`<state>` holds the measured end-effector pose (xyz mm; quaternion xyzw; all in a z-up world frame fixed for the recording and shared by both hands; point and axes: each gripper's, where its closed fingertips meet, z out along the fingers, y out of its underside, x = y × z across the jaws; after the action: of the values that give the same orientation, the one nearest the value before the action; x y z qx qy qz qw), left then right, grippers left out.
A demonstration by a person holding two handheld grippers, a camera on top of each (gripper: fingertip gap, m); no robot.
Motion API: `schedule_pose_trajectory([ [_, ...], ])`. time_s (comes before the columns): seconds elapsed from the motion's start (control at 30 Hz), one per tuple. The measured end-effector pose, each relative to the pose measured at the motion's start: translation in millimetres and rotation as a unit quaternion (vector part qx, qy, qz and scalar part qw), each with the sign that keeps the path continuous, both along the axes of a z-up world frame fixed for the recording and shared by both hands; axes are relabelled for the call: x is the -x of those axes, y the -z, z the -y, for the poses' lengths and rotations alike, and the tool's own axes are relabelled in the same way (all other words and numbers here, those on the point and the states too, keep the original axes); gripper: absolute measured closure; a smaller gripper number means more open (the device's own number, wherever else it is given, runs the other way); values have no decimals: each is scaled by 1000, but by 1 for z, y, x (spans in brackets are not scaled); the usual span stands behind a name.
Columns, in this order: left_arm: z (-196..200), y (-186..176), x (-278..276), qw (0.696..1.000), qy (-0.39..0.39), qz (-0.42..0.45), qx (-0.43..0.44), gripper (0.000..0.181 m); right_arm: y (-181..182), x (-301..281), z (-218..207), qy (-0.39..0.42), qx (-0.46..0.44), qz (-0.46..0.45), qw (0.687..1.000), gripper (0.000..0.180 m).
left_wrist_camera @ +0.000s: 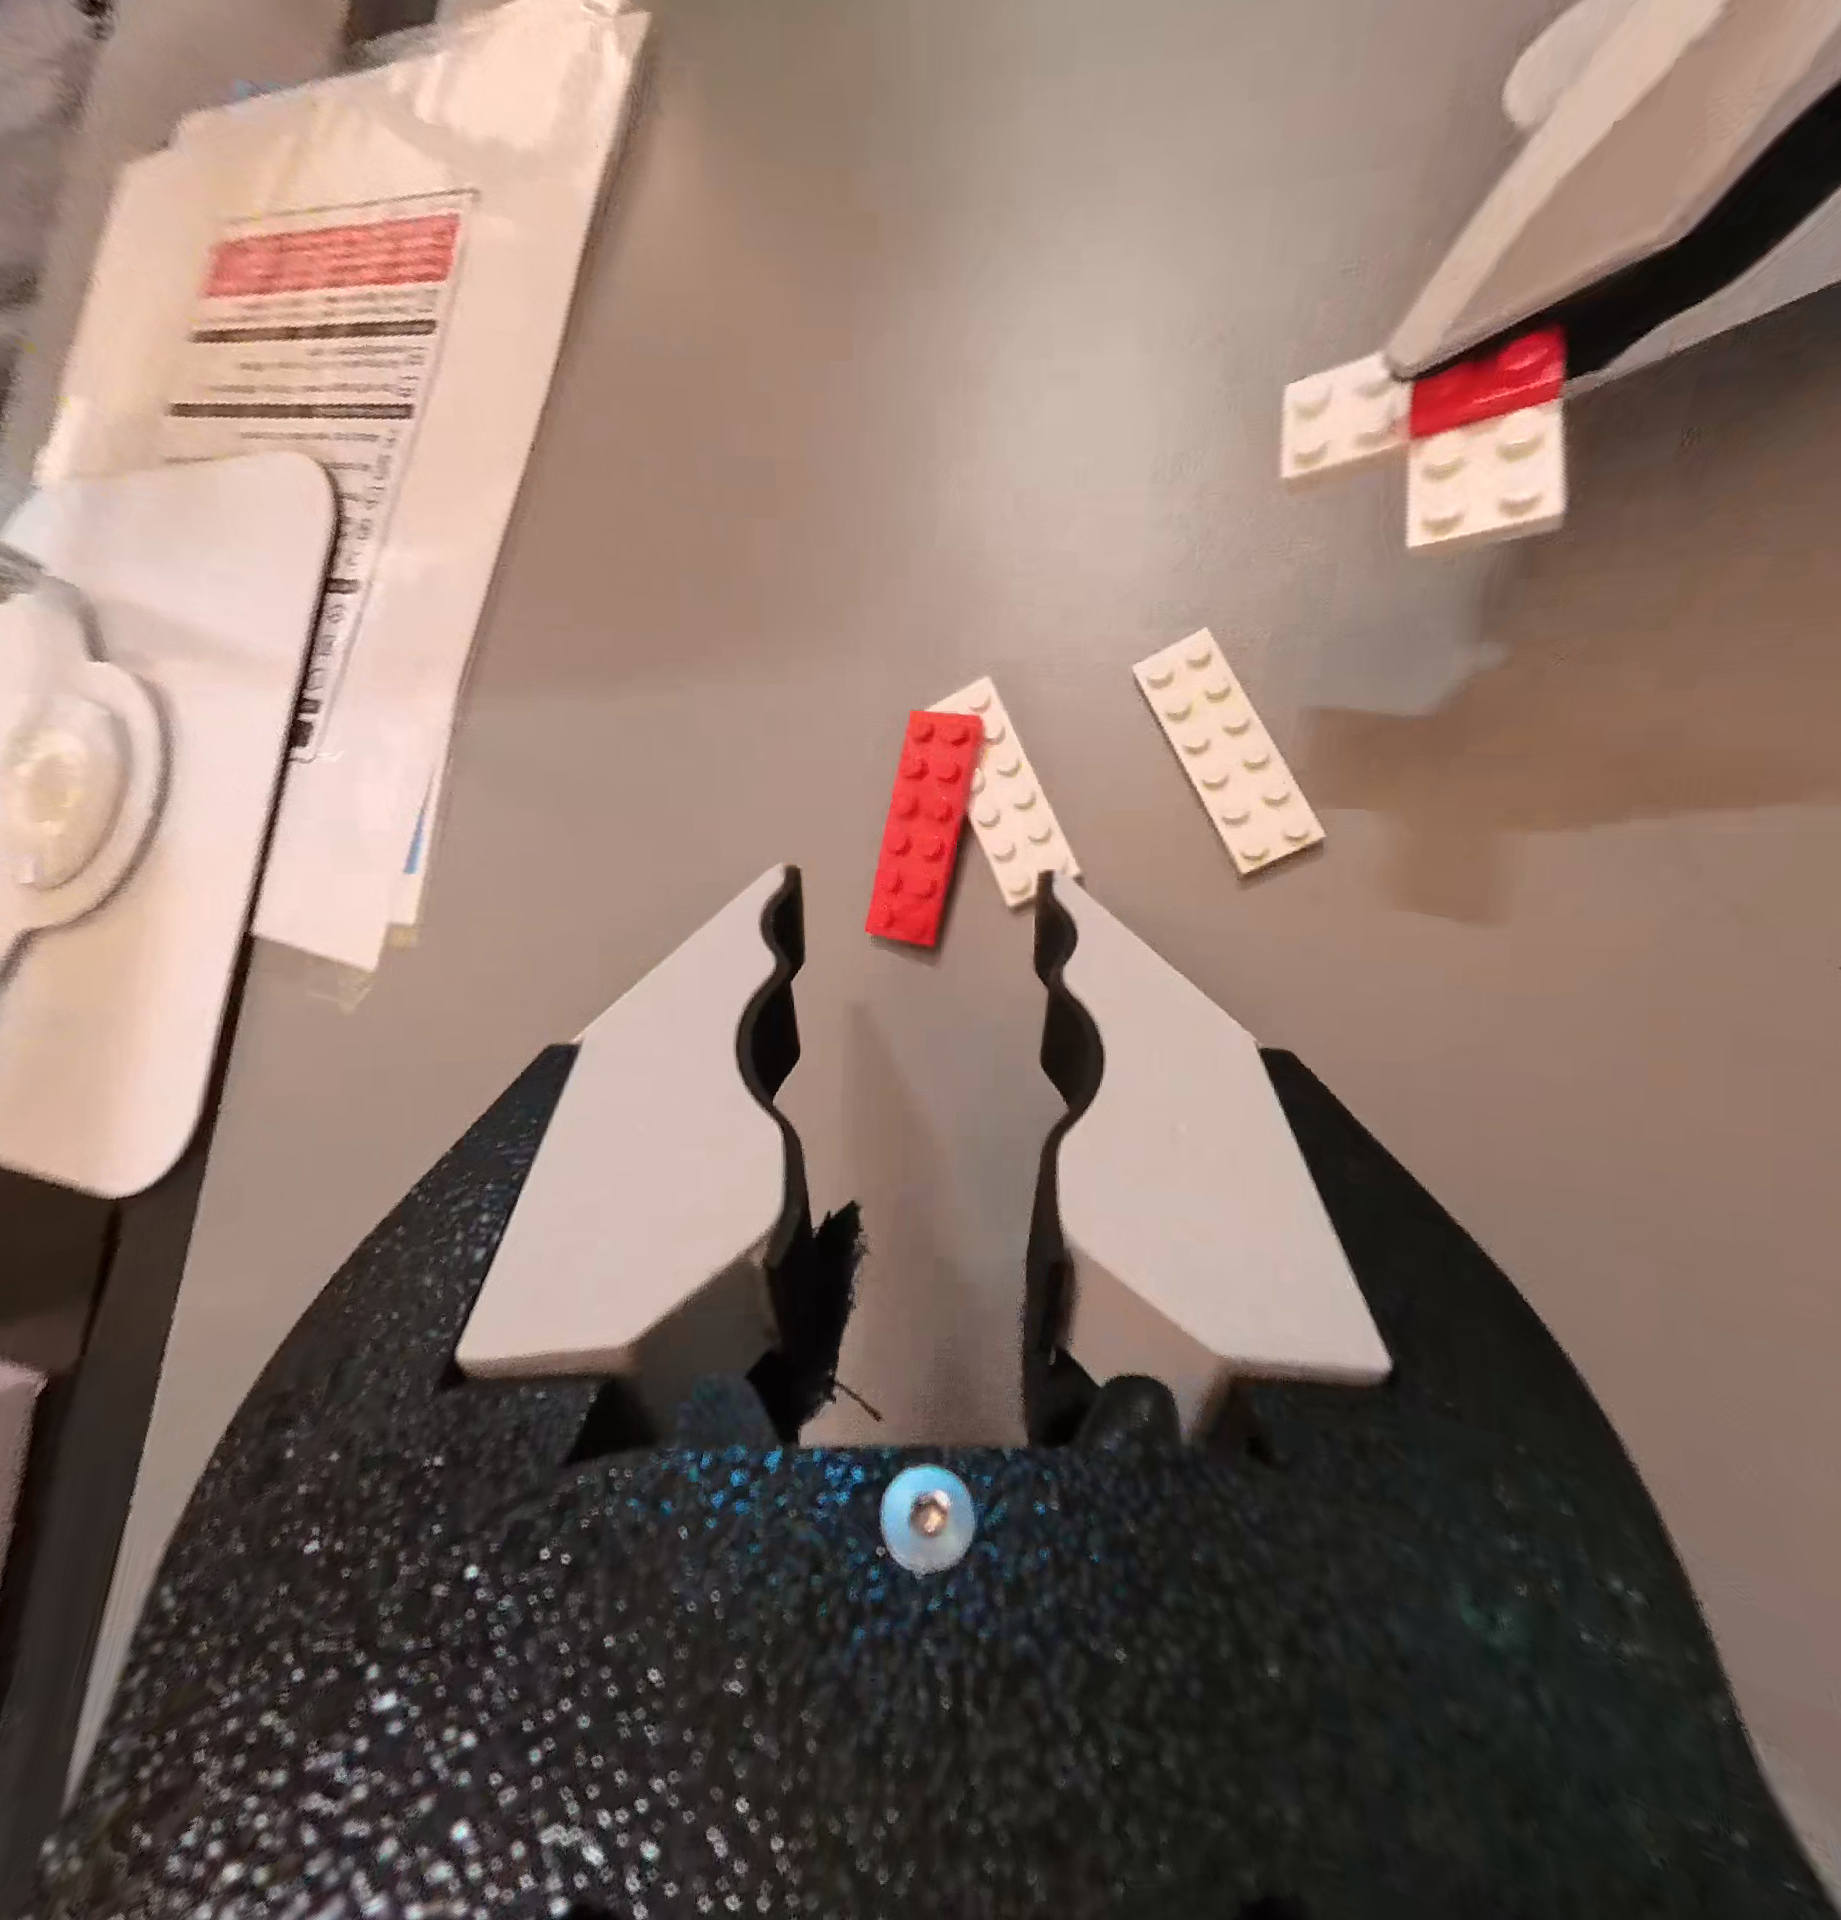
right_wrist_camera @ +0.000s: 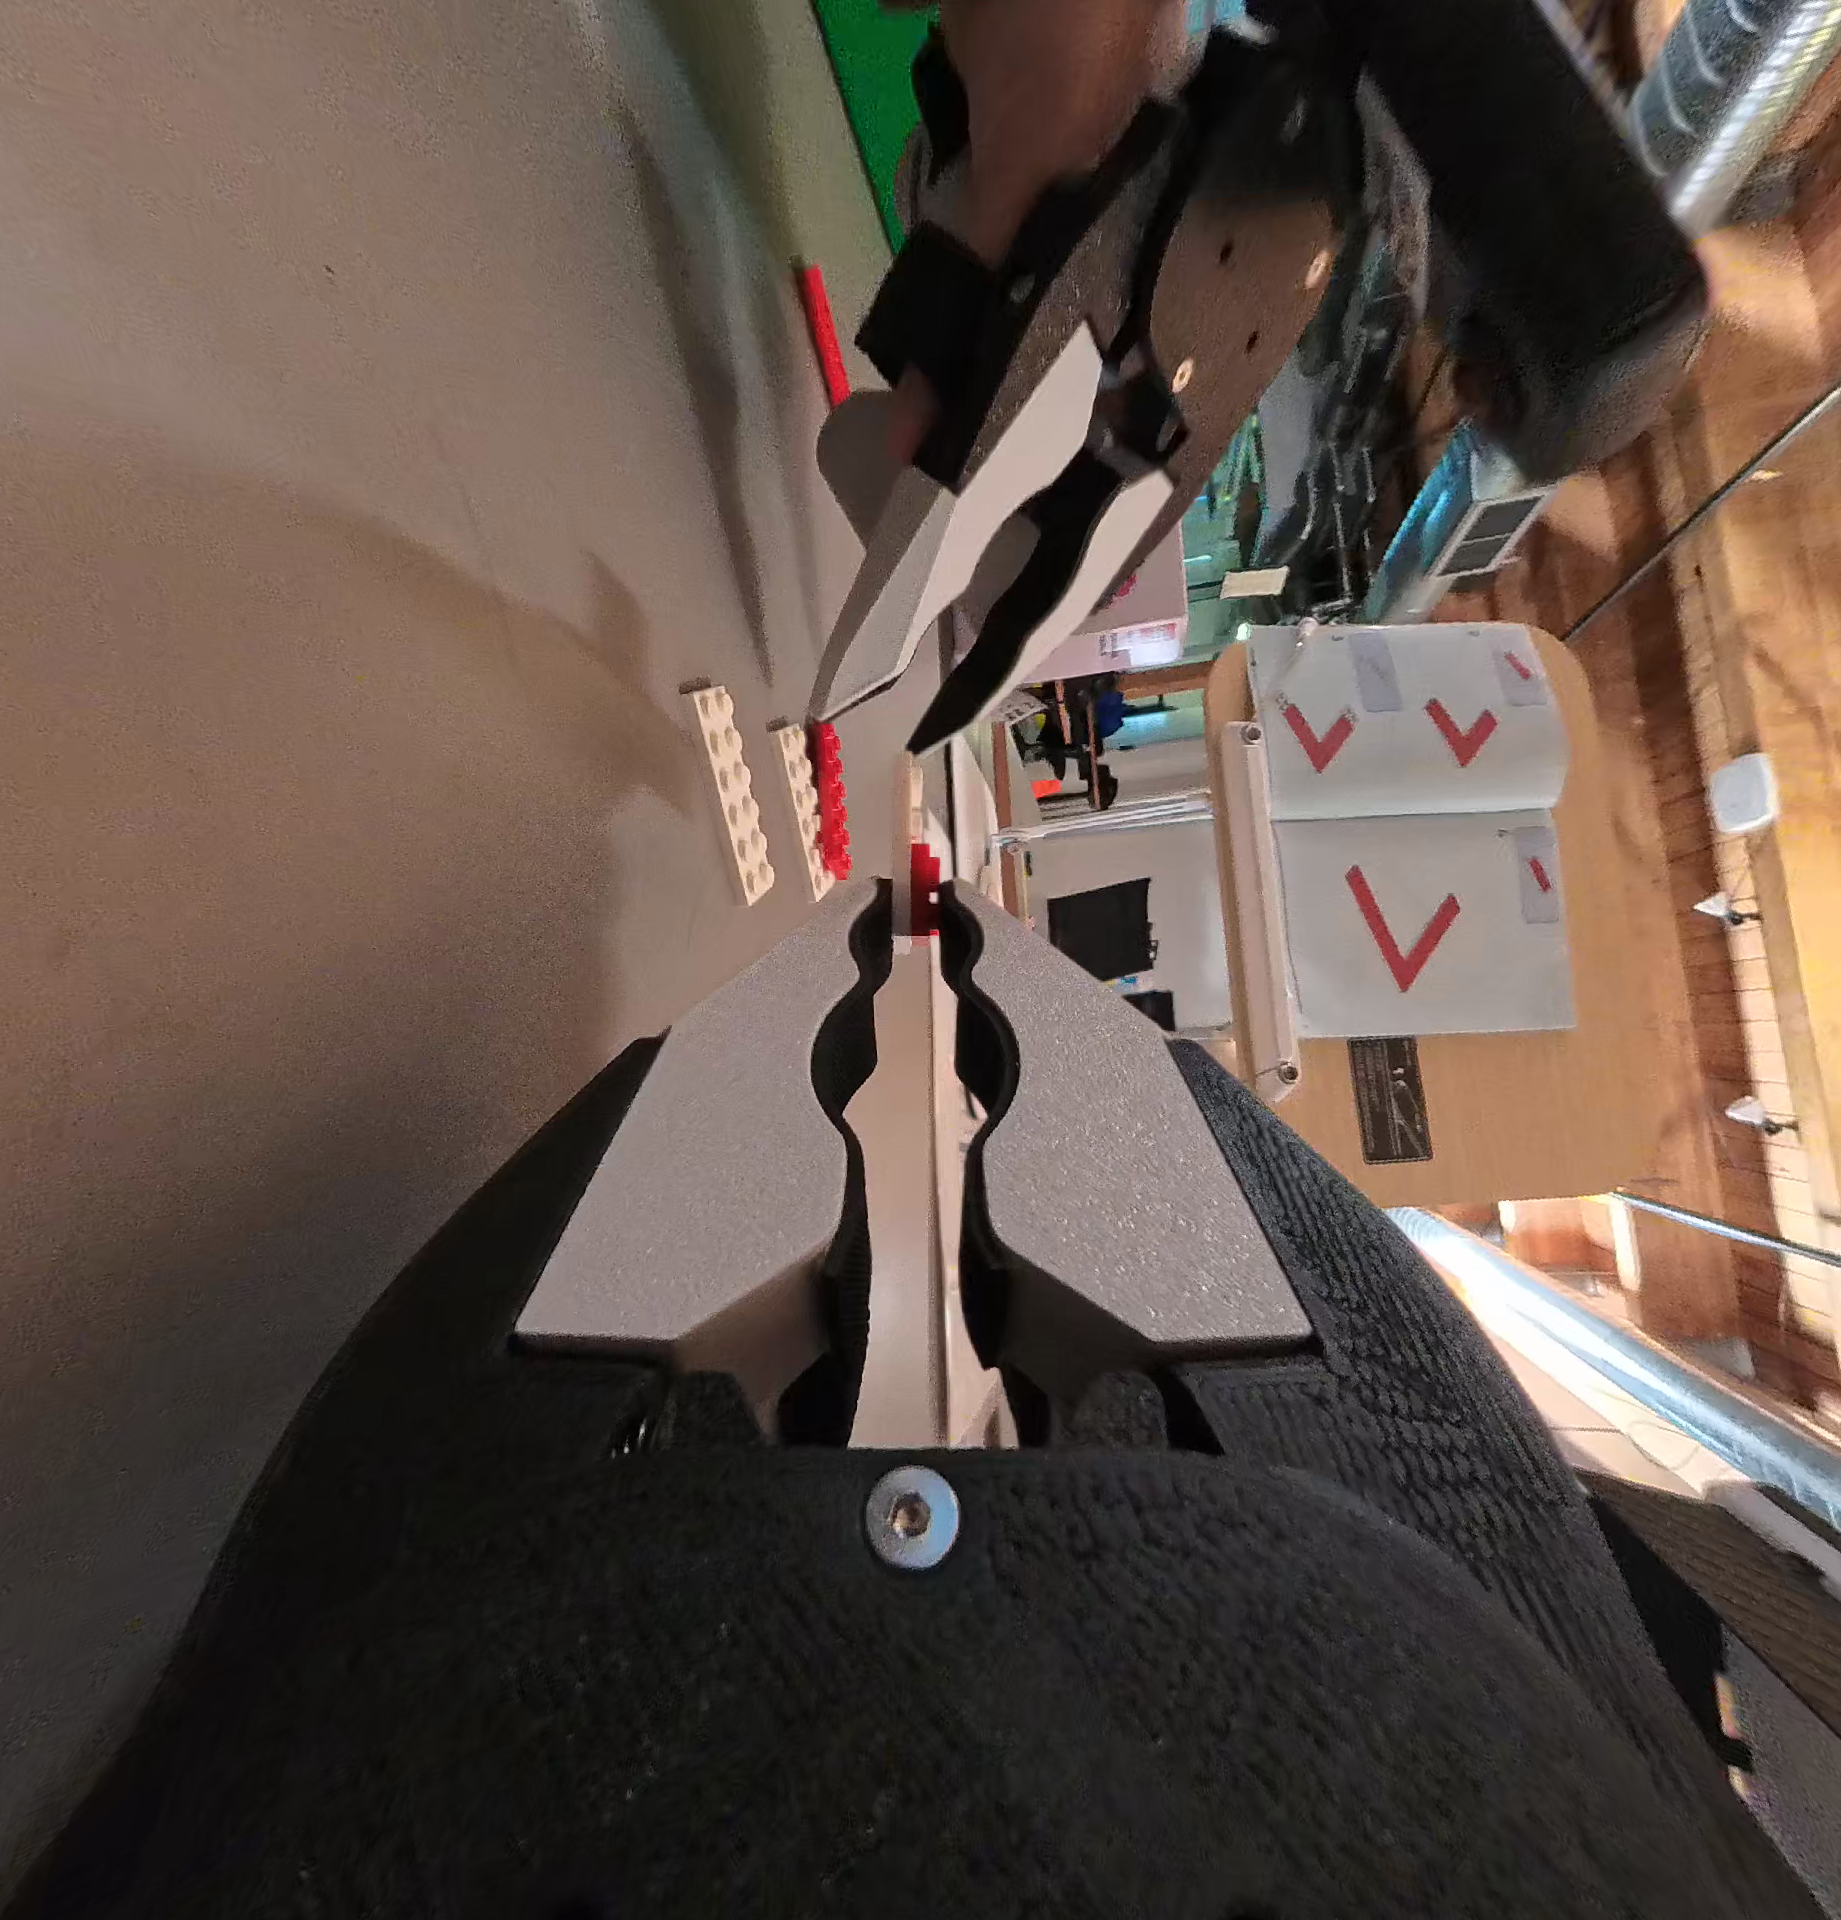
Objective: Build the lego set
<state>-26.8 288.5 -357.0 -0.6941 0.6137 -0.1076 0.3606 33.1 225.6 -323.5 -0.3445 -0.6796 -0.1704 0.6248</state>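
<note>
A long red plate lies on the grey table, partly over a long white plate. Another long white plate lies to their right. My left gripper is open and empty, just short of the red plate. My right gripper is shut on a small assembly of white plates with a red plate on top, held above the table. That assembly shows at the upper right of the left wrist view, under the right gripper's fingers. The left gripper also shows in the right wrist view, above the loose plates.
White paper sheets and a printed leaflet lie at the table's left edge, with a white blister card over them. A long thin red piece lies farther off on the table. A person's hand holds the left gripper.
</note>
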Motion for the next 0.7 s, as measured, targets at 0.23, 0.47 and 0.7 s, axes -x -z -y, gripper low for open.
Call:
schedule_pose_trajectory([
  [0.23,-14,11,-5,997,35,-14,74,145,0,-4,-7,7,-4,-11,1000,174],
  [0.47,-14,15,-3,996,35,-48,62,167,2,-7,-13,18,6,-19,1000,173],
  [0.7,3,-20,-14,1000,14,-16,13,168,4,-9,-18,35,-5,-11,999,173],
])
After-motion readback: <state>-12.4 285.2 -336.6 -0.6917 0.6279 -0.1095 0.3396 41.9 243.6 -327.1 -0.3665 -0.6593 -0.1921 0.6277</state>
